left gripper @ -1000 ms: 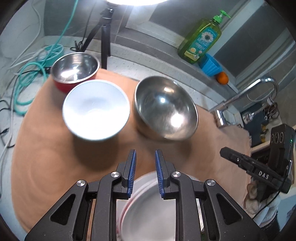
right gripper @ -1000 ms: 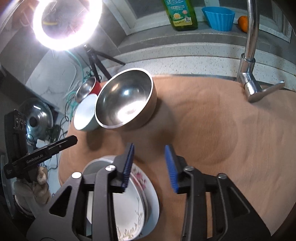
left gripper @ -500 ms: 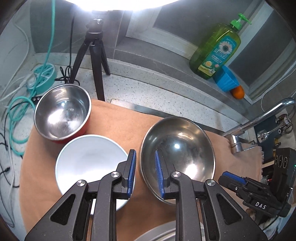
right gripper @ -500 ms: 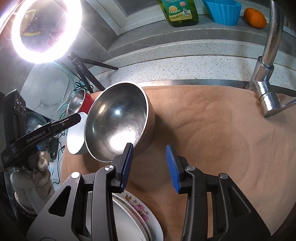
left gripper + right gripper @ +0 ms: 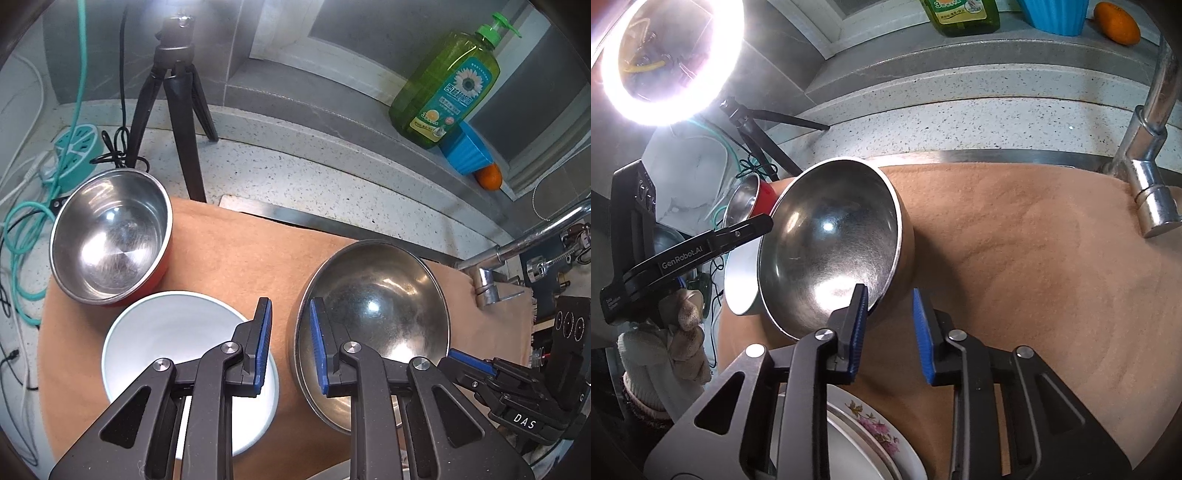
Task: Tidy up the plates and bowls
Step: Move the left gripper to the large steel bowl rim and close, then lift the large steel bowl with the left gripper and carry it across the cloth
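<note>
The large steel bowl (image 5: 831,251) is seen upright on the tan cloth (image 5: 1034,277) that covers the worktop, roughly midway along the cloth and nearer its back edge than its front. Its mouth faces up; being round, it has no long axis to speak of, only the vertical one through its open mouth. Its near rim is straddled by the right gripper (image 5: 888,314): one blue pad is inside the bowl, the other outside the wall. The jaws have just been closing, with the rim between them, and stand at a narrow gap; whether the pads already press on the metal cannot be told. The grip is judged to be taken at the rim because the thin wall is the only part narrow enough to pinch.

Just to the left of the steel bowl, in the left wrist view, the white bowl (image 5: 177,362) rests mouth up near the cloth's front left, and behind it, at the back left corner, the red bowl with a steel lining (image 5: 110,236) stands upright and touches or nearly touches the white one. The left gripper (image 5: 290,343) hangs above the strip of cloth between the white bowl and the steel bowl, its jaws nearly closed and holding nothing; it is probably kept there in readiness.

At the front edge a stack of plates (image 5: 871,435), the top one flowered, lies under the right gripper. A tap (image 5: 1145,177) stands at the cloth's back right corner.
</note>
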Tool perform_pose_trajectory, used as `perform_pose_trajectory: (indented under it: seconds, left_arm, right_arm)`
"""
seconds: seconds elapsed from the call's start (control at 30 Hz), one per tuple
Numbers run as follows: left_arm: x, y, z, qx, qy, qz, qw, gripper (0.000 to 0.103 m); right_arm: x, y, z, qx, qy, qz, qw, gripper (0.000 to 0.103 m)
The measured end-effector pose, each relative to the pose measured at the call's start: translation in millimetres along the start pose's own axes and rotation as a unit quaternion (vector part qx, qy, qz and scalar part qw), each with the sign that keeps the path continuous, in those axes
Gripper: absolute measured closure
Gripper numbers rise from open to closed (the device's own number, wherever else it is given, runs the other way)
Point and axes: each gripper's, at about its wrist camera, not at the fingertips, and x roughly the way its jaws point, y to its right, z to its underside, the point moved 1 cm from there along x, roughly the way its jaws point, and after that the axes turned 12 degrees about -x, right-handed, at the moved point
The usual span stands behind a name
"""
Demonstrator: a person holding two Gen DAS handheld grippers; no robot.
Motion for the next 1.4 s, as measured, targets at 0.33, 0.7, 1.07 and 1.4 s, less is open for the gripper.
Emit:
perform_pose_trajectory:
  seconds: [0.33,0.7,1.07,1.4]
  left_arm:
    - [4,6,3,0.011,-0.008,0.003,0.9999,0.086]
    - [-5,24,19,0.023,-0.006,0.013,0.9996,0.086]
    - [-2,66,55,0.058,-0.018,0.036,0.9975,0.086]
    - [0,103,83,0.091,-0.031,0.051,0.9941,0.086]
  right_arm:
    - [3,-4,-5,-0.001,-0.002,-0.005,1.000,0.089]
    - [-16,1,5,0.000,0.007,0.005,1.000,0.090]
    - [-57,32,34,0.014,0.025,0.032,0.999,0.090]
    - [-87,63,62,0.033,0.037,0.060,0.997,0.090]
